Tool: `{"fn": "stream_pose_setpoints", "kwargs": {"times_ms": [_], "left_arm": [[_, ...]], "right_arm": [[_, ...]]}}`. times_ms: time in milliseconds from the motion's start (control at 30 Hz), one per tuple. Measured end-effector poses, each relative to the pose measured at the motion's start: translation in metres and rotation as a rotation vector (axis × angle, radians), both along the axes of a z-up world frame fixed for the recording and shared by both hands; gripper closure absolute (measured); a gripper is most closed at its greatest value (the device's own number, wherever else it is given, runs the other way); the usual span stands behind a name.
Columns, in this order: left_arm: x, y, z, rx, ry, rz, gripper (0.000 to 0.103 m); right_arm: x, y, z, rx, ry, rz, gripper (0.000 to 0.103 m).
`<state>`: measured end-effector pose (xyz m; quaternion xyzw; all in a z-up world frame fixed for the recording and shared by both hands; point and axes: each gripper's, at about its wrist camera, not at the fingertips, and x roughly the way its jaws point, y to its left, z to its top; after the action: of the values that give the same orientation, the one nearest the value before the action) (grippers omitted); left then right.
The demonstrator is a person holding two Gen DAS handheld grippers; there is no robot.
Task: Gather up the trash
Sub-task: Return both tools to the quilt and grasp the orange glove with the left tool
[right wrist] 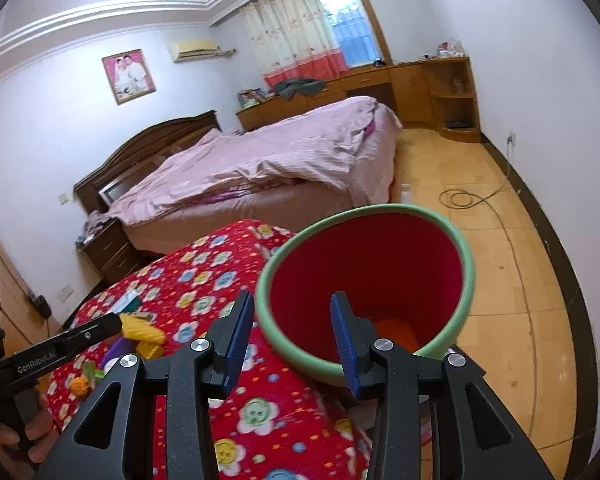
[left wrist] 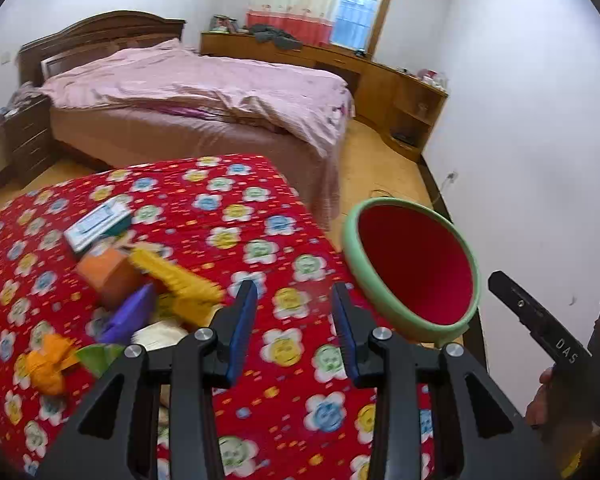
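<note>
My left gripper (left wrist: 295,304) stands with its blue pads (left wrist: 242,320) well apart, nothing between them, hanging above the red flowered cloth (left wrist: 236,200); my right gripper (right wrist: 292,320) is spread just as wide and grips nothing, though its right pad (right wrist: 342,332) shows in front of the mouth of the bin (right wrist: 466,264), and I cannot tell whether it touches the green rim. The bin, red inside with a green lip, is tipped toward me at the right edge of the cloth-covered surface; something orange (right wrist: 396,330) lies at its bottom. In the left wrist view the same bin (left wrist: 414,320) sits just right of my left fingers, its rim near the cloth's edge.

The trash lies in a heap (left wrist: 140,292) on the left part of the cloth, to the left of my left gripper: an orange box (left wrist: 108,272), a yellow piece (left wrist: 176,276), a purple piece (left wrist: 130,316), an orange crumpled lump (left wrist: 48,364), a green scrap (left wrist: 98,356), something pale (left wrist: 160,334), and a white-and-blue flat packet (left wrist: 96,224) farther back; all blurred, so I cannot say more of them.

Beyond the cloth stands a bed (left wrist: 204,92) under a pink cover with a dark wooden headboard (left wrist: 100,32), a nightstand (left wrist: 28,136) at its left, a long wooden desk (left wrist: 340,64) under the curtained window (left wrist: 360,4), and a framed photograph (right wrist: 129,76) on the wall.

The cloth falls away at its right and far edges; right of the bin runs bare yellow-tiled floor (right wrist: 512,280) with a coiled cable (right wrist: 460,198), open as far as the white wall (left wrist: 540,120).
</note>
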<state>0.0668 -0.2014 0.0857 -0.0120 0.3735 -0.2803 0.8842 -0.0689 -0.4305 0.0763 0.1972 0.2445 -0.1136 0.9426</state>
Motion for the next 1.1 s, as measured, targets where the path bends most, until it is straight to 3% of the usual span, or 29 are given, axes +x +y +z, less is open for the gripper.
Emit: {"fn": "stream_pose_setpoints", "kwargs": {"times_ms": [367,600,800,1100], "left_arm": [[0.002,0.087,-0.001,0.004,-0.002,0.192,0.065],[0.009,0.149,-0.016,0.033,0.014,0.360,0.065],[0.022,0.185,-0.041,0.044,0.083,0.452,0.065],[0.041,0.195,-0.085,0.057,0.226,0.490,0.065]], "right_arm": [[0.009,0.035,0.003,0.007,0.005,0.076,0.062],[0.023,0.060,0.002,0.000,0.027,0.125,0.061],[0.043,0.080,-0.006,-0.006,0.063,0.169,0.061],[0.074,0.102,-0.021,-0.023,0.127,0.232,0.061]]}}
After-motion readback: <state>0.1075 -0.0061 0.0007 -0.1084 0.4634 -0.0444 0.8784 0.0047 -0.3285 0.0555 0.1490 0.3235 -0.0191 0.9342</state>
